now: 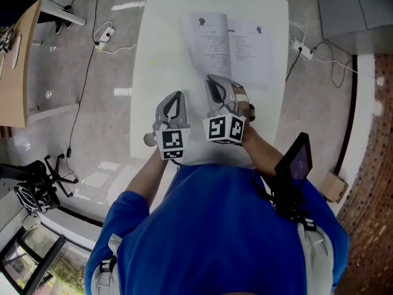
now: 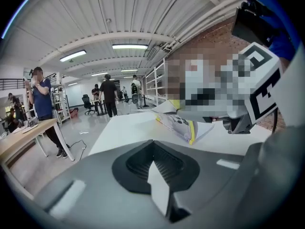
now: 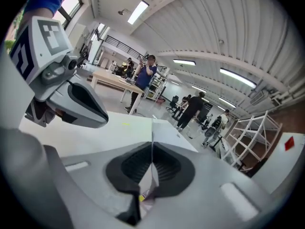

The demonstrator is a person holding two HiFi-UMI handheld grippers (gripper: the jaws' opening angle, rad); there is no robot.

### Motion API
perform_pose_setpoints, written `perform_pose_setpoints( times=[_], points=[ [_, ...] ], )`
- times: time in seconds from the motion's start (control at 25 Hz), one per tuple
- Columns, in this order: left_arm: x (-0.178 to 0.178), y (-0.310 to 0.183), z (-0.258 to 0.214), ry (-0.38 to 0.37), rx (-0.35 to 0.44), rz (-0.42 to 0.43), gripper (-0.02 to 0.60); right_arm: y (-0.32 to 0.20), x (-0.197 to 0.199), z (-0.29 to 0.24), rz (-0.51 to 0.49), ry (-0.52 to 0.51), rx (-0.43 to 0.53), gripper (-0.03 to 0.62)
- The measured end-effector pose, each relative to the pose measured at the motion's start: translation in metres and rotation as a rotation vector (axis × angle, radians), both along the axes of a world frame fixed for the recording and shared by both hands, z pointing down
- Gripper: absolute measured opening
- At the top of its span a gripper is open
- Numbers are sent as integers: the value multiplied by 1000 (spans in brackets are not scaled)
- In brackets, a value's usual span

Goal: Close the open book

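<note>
Book (image 1: 245, 45) lies open on the far part of the white surface (image 1: 159, 54), a little to the right of its middle, with printed pages facing up. Its left page (image 1: 206, 42) stands lifted and slanted, and its near edge goes down to the right claw (image 1: 212, 82). In the right gripper view a thin white sheet runs straight up between the two jaws, and the jaws are pressed together on it, so this claw is clamped on the page. The left claw (image 1: 178, 96) is just beside the right one, on its left, over a bare part of the surface and apart from the book. Its jaws are together and hold nothing (the left gripper view shows them meeting at the tips). From that view the book appears low behind the claw, with a yellow edge on its cover.

Person in a blue shirt (image 1: 209, 238) holds both grippers and wears a black device (image 1: 295, 165) at the chest. Around the surface is a grey floor (image 1: 110, 78) with thin cables (image 1: 86, 60), and a wooden desk (image 1: 21, 72) stands at the left. Several people stand far back in the room.
</note>
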State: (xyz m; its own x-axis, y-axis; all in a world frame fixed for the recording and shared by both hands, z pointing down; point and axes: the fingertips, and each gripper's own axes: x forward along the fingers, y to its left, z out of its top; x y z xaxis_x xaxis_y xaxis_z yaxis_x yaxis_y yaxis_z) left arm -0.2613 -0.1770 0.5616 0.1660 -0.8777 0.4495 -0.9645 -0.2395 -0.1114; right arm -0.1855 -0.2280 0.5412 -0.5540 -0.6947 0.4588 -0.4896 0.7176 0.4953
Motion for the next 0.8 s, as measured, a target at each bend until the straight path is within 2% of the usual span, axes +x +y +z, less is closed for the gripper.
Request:
perform_pose_setpoints(
  times=[0.28, 0.48, 0.8],
  points=[
    [21, -3, -12, -17, 16, 16, 8, -9, 43, -14, 87, -92, -28, 11],
    [43, 1, -14, -27, 15, 27, 8, -20, 83, -14, 205, -236, -169, 11],
    [78, 8, -23, -54, 16, 33, 8, -33, 144, 4, 333, -380, -338, 11]
  ],
)
